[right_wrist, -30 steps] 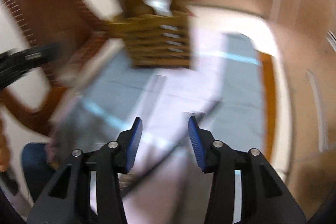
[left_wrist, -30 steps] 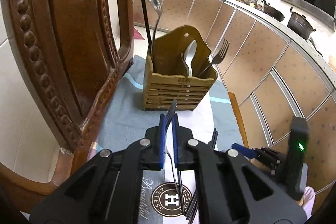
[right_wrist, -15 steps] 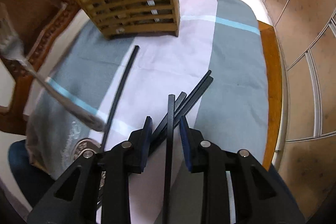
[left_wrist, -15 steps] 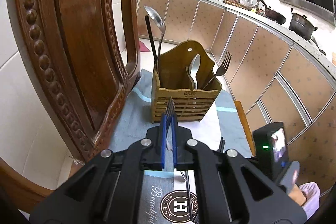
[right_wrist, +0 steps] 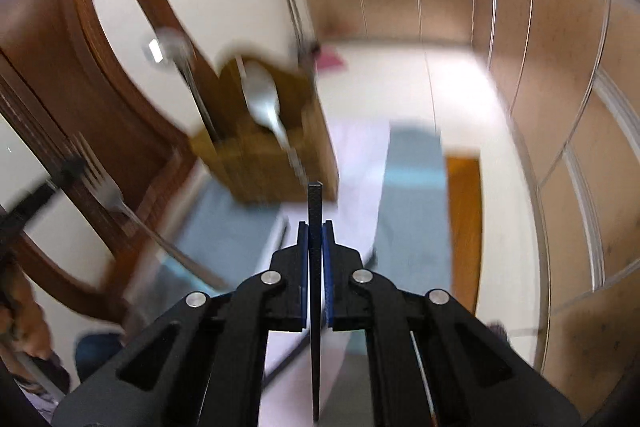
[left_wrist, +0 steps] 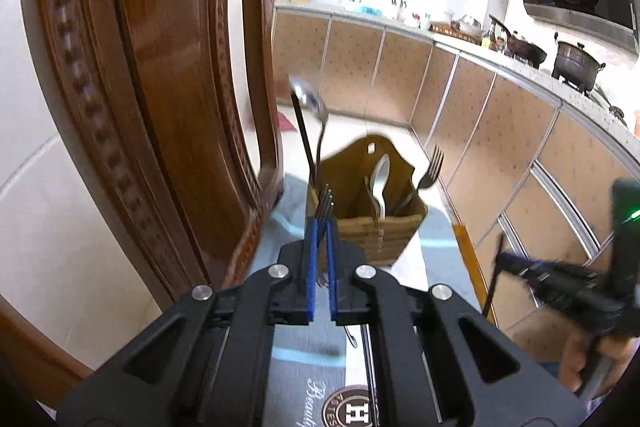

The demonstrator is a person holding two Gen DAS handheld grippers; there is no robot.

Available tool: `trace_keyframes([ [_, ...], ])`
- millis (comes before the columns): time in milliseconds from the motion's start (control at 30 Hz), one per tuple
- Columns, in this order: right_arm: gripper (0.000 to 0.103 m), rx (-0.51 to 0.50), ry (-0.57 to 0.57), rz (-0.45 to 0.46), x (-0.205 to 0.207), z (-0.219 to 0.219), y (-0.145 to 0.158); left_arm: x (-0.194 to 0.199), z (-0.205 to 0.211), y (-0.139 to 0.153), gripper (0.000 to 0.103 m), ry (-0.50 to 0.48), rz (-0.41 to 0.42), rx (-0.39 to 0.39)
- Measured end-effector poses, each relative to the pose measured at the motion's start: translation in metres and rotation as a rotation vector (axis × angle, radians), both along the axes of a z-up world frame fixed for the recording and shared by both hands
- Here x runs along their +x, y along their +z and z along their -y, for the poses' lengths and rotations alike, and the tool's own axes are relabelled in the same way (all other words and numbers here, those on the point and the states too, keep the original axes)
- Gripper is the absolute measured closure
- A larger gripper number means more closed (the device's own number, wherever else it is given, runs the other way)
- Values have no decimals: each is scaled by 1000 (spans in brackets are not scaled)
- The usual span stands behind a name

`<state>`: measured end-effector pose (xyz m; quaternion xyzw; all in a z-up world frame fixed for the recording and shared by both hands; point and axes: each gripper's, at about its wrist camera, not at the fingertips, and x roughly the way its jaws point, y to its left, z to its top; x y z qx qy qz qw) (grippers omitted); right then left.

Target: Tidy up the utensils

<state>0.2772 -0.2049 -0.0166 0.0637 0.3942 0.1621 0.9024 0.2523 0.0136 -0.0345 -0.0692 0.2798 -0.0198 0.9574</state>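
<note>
A wooden utensil holder (left_wrist: pixel 376 227) stands on a grey and white cloth (left_wrist: pixel 296 359), with spoons, a fork and a black chopstick in it; it also shows blurred in the right wrist view (right_wrist: pixel 276 163). My left gripper (left_wrist: pixel 321 259) is shut on a metal fork (left_wrist: pixel 325 203), tines pointing up, just in front of the holder. My right gripper (right_wrist: pixel 315 251) is shut on a black chopstick (right_wrist: pixel 315 211), lifted off the cloth. The right gripper also shows at the right of the left wrist view (left_wrist: pixel 560 275), and the held fork in the right wrist view (right_wrist: pixel 104 187).
A carved brown chair back (left_wrist: pixel 152 75) rises close on the left. More black chopsticks (left_wrist: pixel 366 347) lie on the cloth under my left gripper. Kitchen cabinets (left_wrist: pixel 500 131) and floor lie beyond the table edge (right_wrist: pixel 464 211).
My right gripper closed on a chopstick and lifted it off the cloth, swinging up. My left gripper carried the fork higher and nearer the holder.
</note>
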Motion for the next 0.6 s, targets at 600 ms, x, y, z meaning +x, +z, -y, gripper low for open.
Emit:
trace_keyframes([
  [600,96,93,-88,449,46,-16,133,55,10,112,99,98,238,99],
])
